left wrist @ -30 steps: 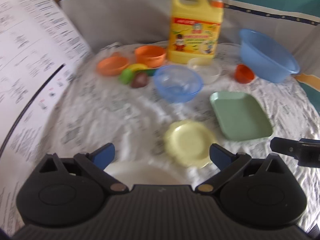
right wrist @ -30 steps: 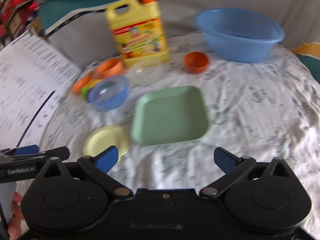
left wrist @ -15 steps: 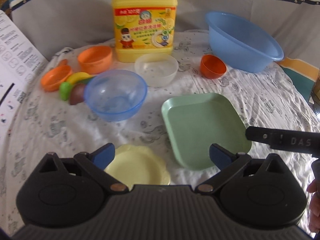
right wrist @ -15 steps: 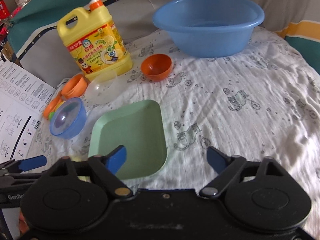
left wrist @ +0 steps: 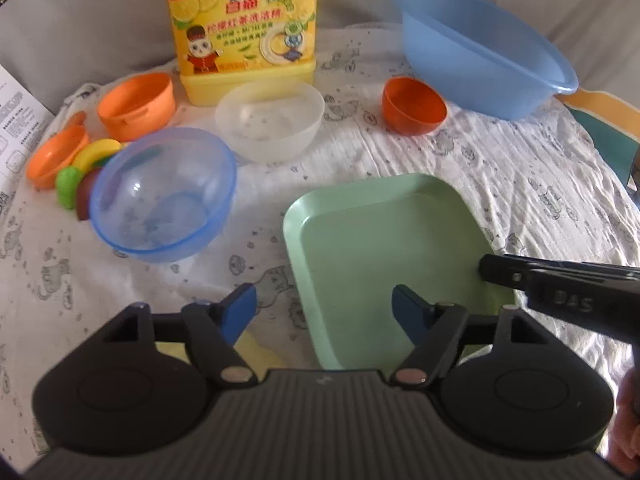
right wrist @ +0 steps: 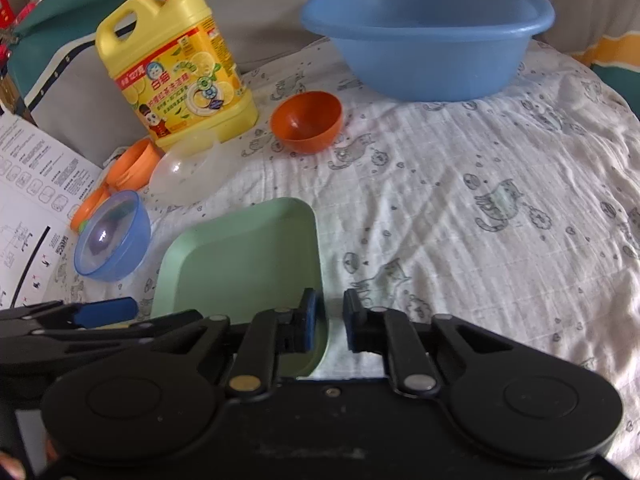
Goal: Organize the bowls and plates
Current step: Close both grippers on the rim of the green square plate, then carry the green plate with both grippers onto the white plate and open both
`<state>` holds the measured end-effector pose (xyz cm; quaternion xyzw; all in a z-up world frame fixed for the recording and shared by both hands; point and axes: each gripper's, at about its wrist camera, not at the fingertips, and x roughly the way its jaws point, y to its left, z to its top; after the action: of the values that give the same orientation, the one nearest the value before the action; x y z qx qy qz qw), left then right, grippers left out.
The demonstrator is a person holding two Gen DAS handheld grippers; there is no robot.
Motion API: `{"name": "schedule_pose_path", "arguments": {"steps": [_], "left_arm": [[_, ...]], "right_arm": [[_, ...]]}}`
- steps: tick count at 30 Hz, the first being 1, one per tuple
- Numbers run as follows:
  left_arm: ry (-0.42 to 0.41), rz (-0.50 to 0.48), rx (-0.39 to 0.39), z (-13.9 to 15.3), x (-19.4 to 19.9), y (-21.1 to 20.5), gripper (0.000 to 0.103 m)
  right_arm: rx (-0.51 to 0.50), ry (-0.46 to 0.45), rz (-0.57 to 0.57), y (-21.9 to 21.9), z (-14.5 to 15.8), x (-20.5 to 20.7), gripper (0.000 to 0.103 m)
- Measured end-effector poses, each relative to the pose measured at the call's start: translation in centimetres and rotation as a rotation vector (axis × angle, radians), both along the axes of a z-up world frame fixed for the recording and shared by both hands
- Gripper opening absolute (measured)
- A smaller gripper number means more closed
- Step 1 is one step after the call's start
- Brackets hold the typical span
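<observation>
The square green plate lies on the printed cloth between both grippers. My left gripper straddles the plate's left rim with room on both sides, its jaws closing. Half hidden under the left finger is a small yellow plate. My right gripper is closing around the green plate at its right rim. The rim lies against the inner pad, and a slit of cloth shows beside the outer pad. Farther back stand a clear blue bowl, a clear white bowl and an orange bowl.
A big blue basin and a yellow detergent bottle stand at the back. An orange cup, an orange dish and toy fruit crowd the left. Printed paper sheets lie at the far left.
Both grippers came forward and down onto the green plate. The right jaws went from wide to nearly together around its right rim. The left jaws narrowed somewhat, and the yellow plate slid under them.
</observation>
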<state>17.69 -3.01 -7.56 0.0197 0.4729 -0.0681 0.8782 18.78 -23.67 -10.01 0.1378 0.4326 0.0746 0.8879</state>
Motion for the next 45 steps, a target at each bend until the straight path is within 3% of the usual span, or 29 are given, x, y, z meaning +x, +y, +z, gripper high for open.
{"name": "schedule_pose_path", "arguments": {"steps": [6,9,11,13,18,24,34,42,45], "left_arm": [[0.009,-0.034,0.004,-0.7,0.5,-1.2,0.072],[0.005,-0.056,0.005,-0.8,0.7,-2.0,0.065],[0.008,-0.066,-0.018,-0.7,0.8,-2.2,0.049],[0.005,-0.064,-0.015,-0.6,0.8,-2.4,0.046],[0.003,-0.059,-0.025,-0.7,0.9,-2.2,0.046],[-0.006,-0.057,-0.016,-0.8,0.9,-2.3,0.049],[-0.015,-0.079,0.005,0.2,-0.6,-3.0,0.043],[-0.056,-0.071,0.008,2.6,-2.6,-2.5,0.043],[-0.072,-0.062,-0.006,3.7,-3.5,-1.9,0.042]], "right_arm": [[0.020,0.005,-0.020,-2.0,-0.2,-0.3,0.013],[0.018,0.004,-0.015,-1.9,-0.3,-0.1,0.014],[0.005,0.001,-0.009,-1.7,-0.2,0.0,0.015],[-0.017,-0.003,0.003,-1.3,-0.1,0.1,0.019],[-0.091,-0.031,0.029,0.2,0.0,0.2,0.022],[-0.100,-0.053,-0.002,0.6,-0.2,0.1,0.022],[-0.099,-0.016,-0.012,0.7,0.6,-1.4,0.024],[-0.099,-0.041,-0.009,1.2,3.2,-3.8,0.025],[-0.099,-0.058,0.002,1.8,4.4,-4.7,0.030]]}}
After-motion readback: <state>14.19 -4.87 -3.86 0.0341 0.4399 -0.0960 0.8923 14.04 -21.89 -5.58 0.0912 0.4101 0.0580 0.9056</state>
